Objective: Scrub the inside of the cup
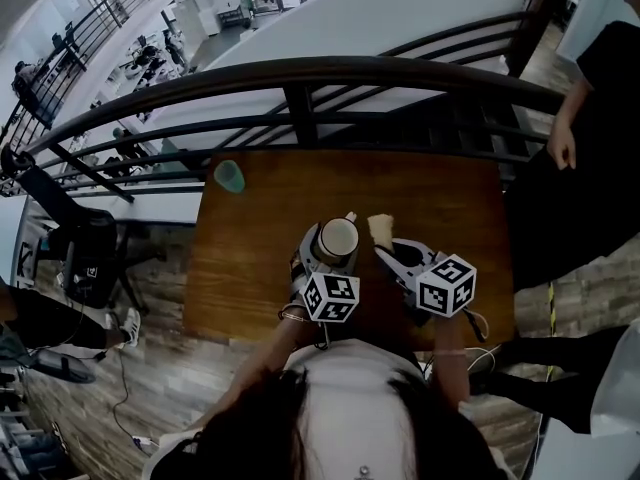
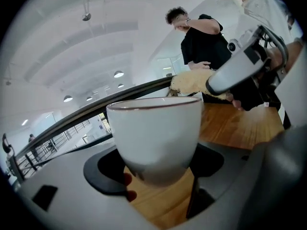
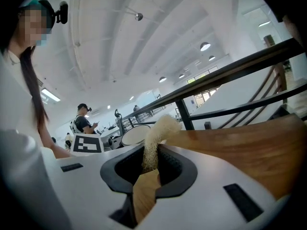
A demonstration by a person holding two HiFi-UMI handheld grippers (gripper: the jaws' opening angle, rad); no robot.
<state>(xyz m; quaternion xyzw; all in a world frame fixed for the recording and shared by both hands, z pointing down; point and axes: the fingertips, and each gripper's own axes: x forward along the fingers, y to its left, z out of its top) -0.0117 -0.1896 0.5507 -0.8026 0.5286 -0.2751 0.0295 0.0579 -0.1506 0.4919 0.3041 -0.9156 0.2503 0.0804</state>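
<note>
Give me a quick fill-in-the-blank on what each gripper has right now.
1. The left gripper has its fingers clamped on the ____ cup.
2. The right gripper holds a pale fibrous scrubber, which is not yet ____ that cup.
3. A teal cup stands on the ____ table, away from both grippers.
Missing words: white; inside; wooden.
</note>
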